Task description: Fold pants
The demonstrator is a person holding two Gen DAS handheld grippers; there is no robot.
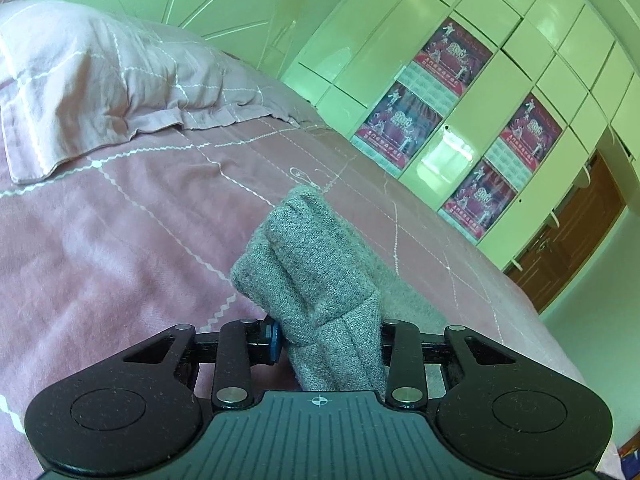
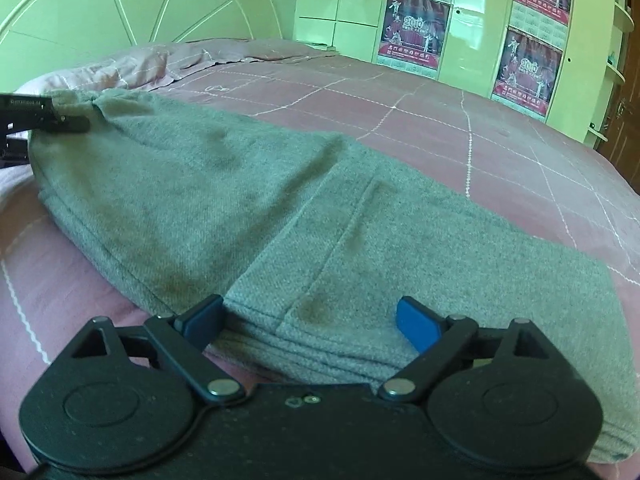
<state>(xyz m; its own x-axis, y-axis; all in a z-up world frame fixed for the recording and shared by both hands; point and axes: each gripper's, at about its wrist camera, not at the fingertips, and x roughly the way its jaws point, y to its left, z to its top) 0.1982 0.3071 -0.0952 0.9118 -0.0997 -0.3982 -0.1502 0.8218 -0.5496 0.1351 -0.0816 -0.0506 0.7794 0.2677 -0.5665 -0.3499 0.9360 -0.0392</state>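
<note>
Grey knit pants [image 2: 248, 200] lie lengthwise across a pink bed [image 2: 500, 128], one end gathered and lifted by the left gripper [image 1: 326, 336], whose fingers [image 1: 272, 338] are clamped on a bunched fold of the fabric. At the near end the right gripper [image 2: 310, 320] stands over the cloth with its blue-padded fingers [image 2: 416, 324] wide apart — the left pad touching the hem edge, the right pad resting on the fabric, nothing pinched between them. In the right wrist view the left gripper shows at the far left edge, gripping the puckered corner. The pants' long edge runs close to the near side of the mattress; open bedspread with white stitched lines stretches beyond toward the far side. A pink pillow [image 1: 100, 80] sits at the head, against a pale headboard [image 2: 120, 4]. Wardrobe doors [image 1: 400, 32] carrying red calendar posters [image 1: 452, 56] line the wall — a brown wooden door [image 1: 568, 240] beside them.
</note>
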